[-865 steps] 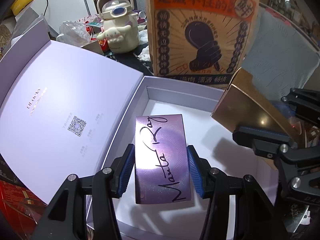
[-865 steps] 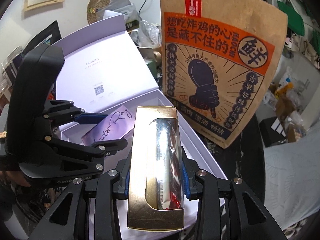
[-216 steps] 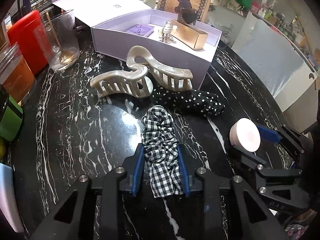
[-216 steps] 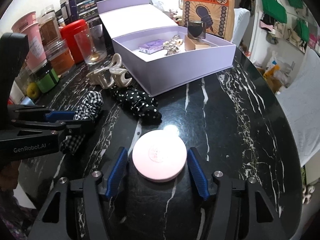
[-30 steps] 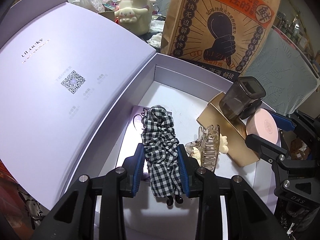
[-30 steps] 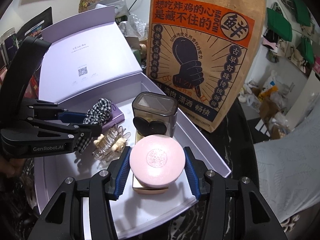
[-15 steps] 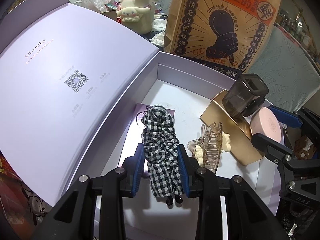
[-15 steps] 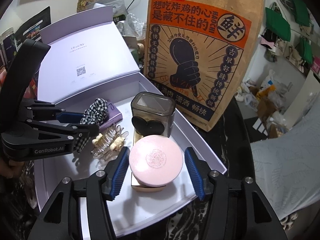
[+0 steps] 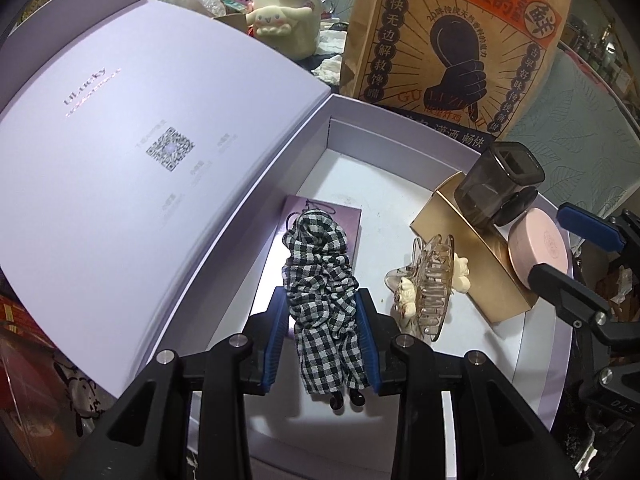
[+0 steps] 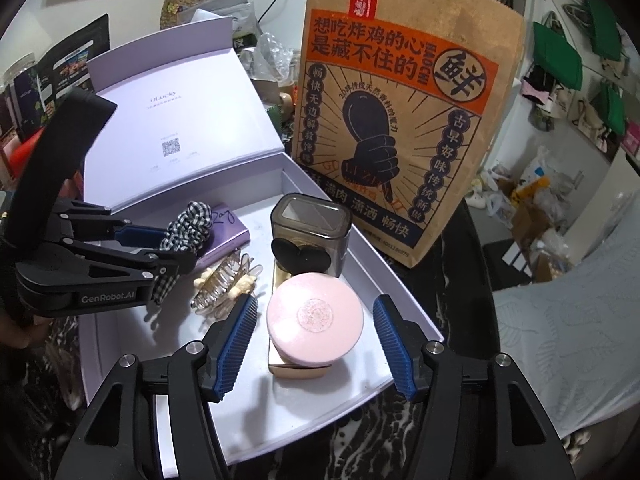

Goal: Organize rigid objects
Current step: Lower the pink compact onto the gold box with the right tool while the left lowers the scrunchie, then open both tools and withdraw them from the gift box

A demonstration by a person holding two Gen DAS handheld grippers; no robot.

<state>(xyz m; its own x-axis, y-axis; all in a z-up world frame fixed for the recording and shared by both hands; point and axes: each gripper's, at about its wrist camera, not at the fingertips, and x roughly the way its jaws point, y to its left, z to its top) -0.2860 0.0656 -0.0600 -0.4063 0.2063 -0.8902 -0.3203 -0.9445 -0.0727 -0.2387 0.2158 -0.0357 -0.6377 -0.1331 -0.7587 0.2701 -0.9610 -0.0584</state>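
My left gripper (image 9: pixel 321 300) is shut on a black-and-white checked scrunchie (image 9: pixel 320 264), held over the left part of the open lilac box (image 9: pixel 400 120), above a purple palette (image 9: pixel 348 216). My right gripper (image 10: pixel 315 304) straddles a round pink compact (image 10: pixel 315 320). Its jaws are opening, and both blue pads stand clear of the compact. The compact rests on a gold box (image 9: pixel 480 252) at the right side of the lilac box. A dark square jar (image 10: pixel 310 236) stands on the gold box just behind the compact. A clear hair claw (image 9: pixel 430 284) lies between scrunchie and gold box.
The box's lid (image 9: pixel 140 140) stands open to the left. A tall printed paper bag (image 10: pixel 400 120) rises right behind the box. A cream character bottle (image 9: pixel 286 12) sits further back. Black marbled tabletop (image 10: pixel 452 264) shows to the right of the box.
The right gripper's pads have spread away from the pink compact, which now sits free on the gold box. The left gripper still holds the scrunchie in the same spot.
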